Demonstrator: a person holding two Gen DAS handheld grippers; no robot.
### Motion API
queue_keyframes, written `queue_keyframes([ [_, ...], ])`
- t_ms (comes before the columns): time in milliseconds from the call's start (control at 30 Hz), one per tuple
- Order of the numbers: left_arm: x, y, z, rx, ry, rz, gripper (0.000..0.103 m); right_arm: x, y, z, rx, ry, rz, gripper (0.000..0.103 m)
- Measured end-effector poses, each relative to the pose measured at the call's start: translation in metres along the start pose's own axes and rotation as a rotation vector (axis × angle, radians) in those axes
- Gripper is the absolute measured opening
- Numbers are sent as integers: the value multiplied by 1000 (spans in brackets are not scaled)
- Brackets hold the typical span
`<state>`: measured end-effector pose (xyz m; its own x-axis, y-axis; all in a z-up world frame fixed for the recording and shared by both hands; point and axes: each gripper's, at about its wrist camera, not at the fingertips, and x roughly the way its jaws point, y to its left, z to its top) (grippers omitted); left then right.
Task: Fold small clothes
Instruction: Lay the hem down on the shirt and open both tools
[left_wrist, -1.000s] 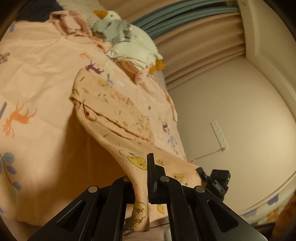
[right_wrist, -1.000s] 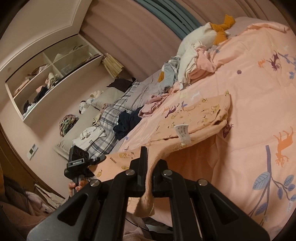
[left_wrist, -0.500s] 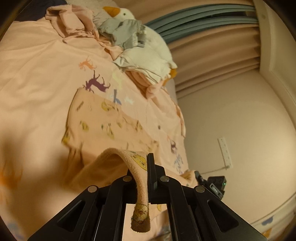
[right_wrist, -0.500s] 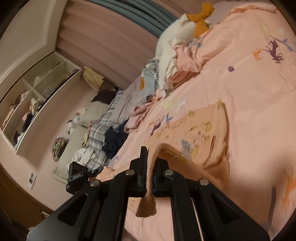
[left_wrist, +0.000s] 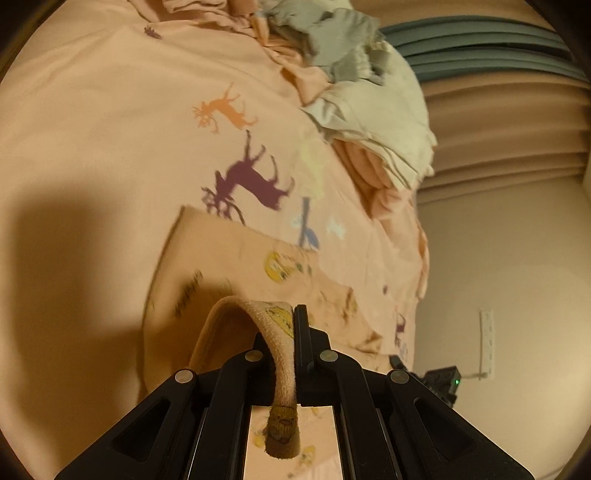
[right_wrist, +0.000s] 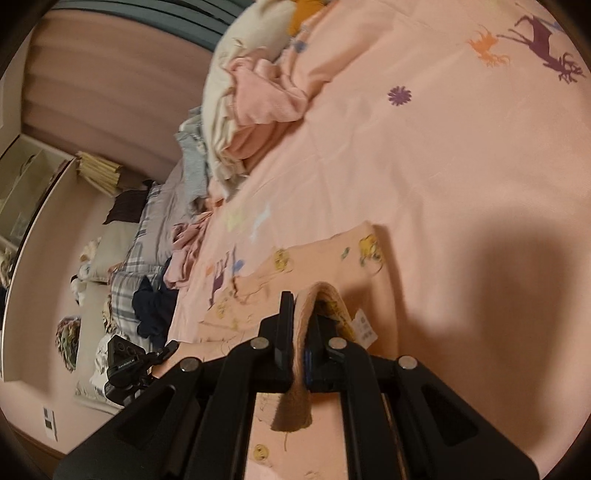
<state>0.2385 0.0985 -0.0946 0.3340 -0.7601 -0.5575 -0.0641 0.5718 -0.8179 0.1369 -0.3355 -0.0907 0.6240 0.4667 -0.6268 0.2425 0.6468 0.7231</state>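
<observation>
Fabric fills the left wrist view: the peach garment, soft thin knit printed with yellow cartoon figures, lies partly flat on the bedspread, its ribbed hem looping up into the left gripper, clamped shut on it. It looks light and limp, best held by hem corners. In the right wrist view, the right gripper pinches the hem's other corner, a white care label beside it.
</observation>
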Motion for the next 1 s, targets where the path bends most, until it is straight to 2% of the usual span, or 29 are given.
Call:
queue_keyframes([
  [133, 12, 7, 5, -28, 23, 26, 0, 10, -7, 7, 38, 34, -29, 10],
  [233, 18, 10, 3, -24, 60, 50, 0, 13, -10, 3, 55, 89, -33, 32],
  [267, 17, 12, 1, -30, 78, 50, 0, 12, -11, 1, 68, 112, -7, 39],
  [300, 16, 14, 2, -40, 86, 42, 0, 11, -11, -1, 78, 131, 23, 42],
  [467, 11, 21, 1, -99, 136, -42, 0, 5, -5, -10, 98, 166, 109, 47],
  [600, 16, 29, 12, -233, 149, -161, 0, 12, -6, -7, 185, 163, 191, 49],
  [633, 16, 32, 15, -261, 136, -168, 4, 14, -7, -5, 206, 156, 203, 49],
  [667, 16, 36, 18, -298, 119, -172, 23, 17, -8, -3, 231, 145, 216, 49],
  [700, 16, 41, 20, -351, 100, -182, 38, 18, -12, -1, 265, 124, 229, 49],
  [733, 16, 47, 22, -399, 74, -195, 64, 18, -15, 2, 295, 99, 240, 49],
  [767, 13, 52, 24, -439, 31, -212, 70, 19, -15, 5, 307, 84, 242, 49],
  [800, 11, 54, 26, -458, -5, -230, 70, 20, -17, 8, 314, 63, 237, 49],
  [867, 11, 55, 32, -461, -25, -251, 70, 20, -16, 13, 300, 31, 207, 50],
  [933, 11, 49, 35, -419, -21, -194, 70, 19, -13, 16, 279, 11, 186, 50],
  [1000, 7, 36, 38, -328, -24, -137, 70, 13, -9, 18, 244, -17, 188, 50],
])
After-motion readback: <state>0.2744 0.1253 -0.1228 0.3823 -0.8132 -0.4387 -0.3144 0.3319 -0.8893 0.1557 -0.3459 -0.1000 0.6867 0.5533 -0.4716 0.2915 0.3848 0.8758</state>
